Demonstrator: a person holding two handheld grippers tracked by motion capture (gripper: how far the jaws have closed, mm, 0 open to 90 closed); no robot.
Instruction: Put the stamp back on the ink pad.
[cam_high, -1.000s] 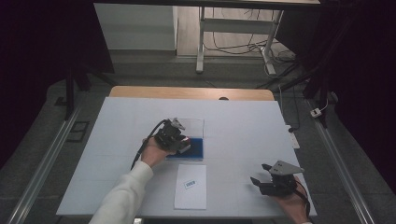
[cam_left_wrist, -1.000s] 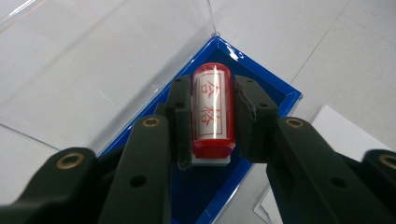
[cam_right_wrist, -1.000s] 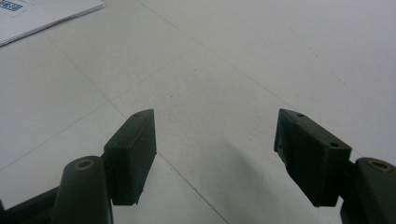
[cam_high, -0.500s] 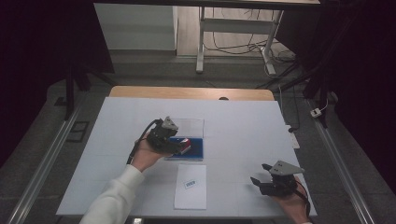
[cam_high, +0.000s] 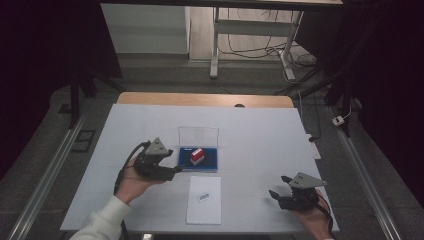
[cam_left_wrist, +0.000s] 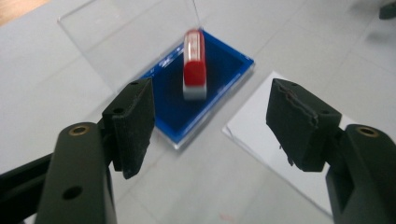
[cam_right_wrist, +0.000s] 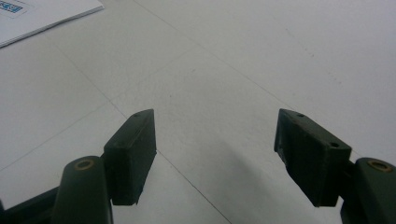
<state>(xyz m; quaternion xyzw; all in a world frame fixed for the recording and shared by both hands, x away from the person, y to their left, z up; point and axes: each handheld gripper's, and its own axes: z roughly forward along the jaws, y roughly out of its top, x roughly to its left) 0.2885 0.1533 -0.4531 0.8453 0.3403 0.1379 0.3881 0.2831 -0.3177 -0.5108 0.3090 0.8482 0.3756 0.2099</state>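
Dark floor and a metal frame with loose cables lay beyond a white table (cam_high: 250, 130) whose far edge showed a strip of pale wood. Faint grid lines crossed the matte tabletop.

Near the middle sat a shallow blue tray (cam_high: 207, 160), rectangular, with a clear plastic lid (cam_high: 198, 136) standing open at its far side. A small red stamp (cam_high: 196, 156) stood in the tray. In the left gripper view the tray (cam_left_wrist: 219, 70) looked glossy inside, with a clear rim. There the stamp (cam_left_wrist: 194, 70) proved a long block, red with a grey-white base, and the lid (cam_left_wrist: 130, 42) was see-through, leaning back.

A white sheet (cam_high: 204, 200) lay flat just in front of the tray, bearing a small printed label. The right gripper view caught only a corner of it (cam_right_wrist: 42, 14), with blue print.

The left gripper (cam_high: 176, 170) was held just left of the tray, a grey triangular plate on top, its cable looping behind the hand. From its own camera, the left gripper (cam_left_wrist: 210, 116) had blocky black jaws spread wide, nothing between them, framing the tray and sheet.

The right gripper (cam_high: 276, 192) rested near the table's front right corner, well apart from the tray. Its own view showed the right gripper (cam_right_wrist: 215, 144) with jaws wide apart and empty over bare, finely speckled tabletop.
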